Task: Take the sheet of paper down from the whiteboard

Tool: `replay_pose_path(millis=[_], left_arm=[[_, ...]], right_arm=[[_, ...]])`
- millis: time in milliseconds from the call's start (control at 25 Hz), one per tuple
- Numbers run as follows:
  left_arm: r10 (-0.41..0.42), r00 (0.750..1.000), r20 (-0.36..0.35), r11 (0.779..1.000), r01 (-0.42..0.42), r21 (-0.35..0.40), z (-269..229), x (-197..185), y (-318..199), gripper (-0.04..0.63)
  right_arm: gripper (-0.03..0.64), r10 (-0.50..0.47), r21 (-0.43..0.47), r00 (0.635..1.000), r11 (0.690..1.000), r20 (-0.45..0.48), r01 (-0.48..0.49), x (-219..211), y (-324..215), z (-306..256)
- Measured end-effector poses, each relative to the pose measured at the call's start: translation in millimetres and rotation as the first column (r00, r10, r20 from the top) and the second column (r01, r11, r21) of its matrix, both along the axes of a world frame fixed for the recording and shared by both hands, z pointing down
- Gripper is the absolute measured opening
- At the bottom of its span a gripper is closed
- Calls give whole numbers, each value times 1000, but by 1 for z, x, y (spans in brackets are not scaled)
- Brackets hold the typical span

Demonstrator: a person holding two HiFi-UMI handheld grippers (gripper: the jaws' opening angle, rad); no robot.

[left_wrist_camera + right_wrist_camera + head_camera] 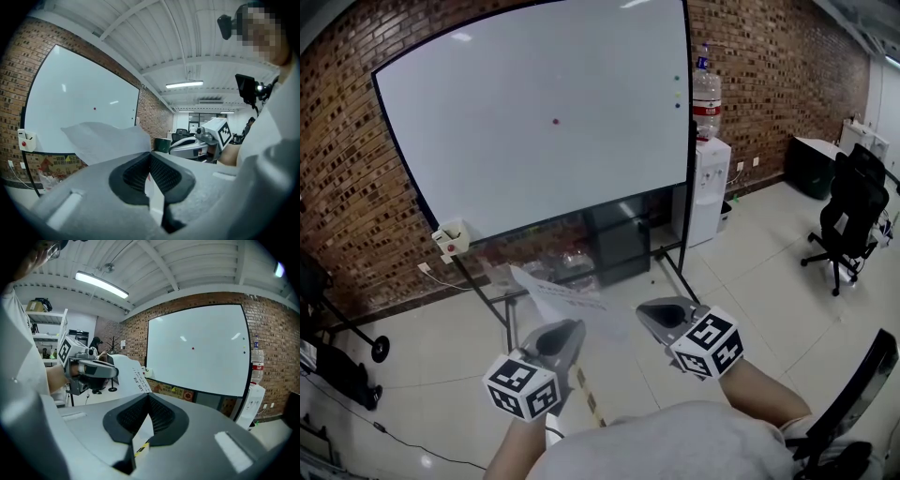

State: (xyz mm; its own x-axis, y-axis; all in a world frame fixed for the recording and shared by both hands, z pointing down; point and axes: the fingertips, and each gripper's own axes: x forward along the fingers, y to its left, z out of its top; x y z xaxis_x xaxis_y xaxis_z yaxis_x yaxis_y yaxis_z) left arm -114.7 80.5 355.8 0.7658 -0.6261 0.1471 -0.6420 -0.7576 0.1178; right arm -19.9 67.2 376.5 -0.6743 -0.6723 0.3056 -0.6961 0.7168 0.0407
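Holding the sheet of paper (567, 298) low in front of the whiteboard (534, 159) and well apart from it, the left tongs (570, 330) and right tongs (654, 317) each pinch one edge. Taking it down looks done. A red magnet (555, 121) sits on the bare board.

No text can be read. The white sheet of paper (132, 376) carries lines of dark print too small to make out. The orange-and-yellow poster (172, 390) under the whiteboard's (197, 348) lower edge and the red label on the clear water bottle (706, 94) are also illegible.
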Motion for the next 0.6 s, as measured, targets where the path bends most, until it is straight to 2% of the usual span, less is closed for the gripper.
replay_pose_path(millis=[280,600], left_arm=[[9,1000,6,1000,-9,0,3,1,7,0],[17,1000,3,1000,-17,1,21,-25,13,0]], right_arm=[[0,8,3,1000,1000,5,-8,0,7,3],[0,22,1,1000,1000,1,-22,-23,16,23]])
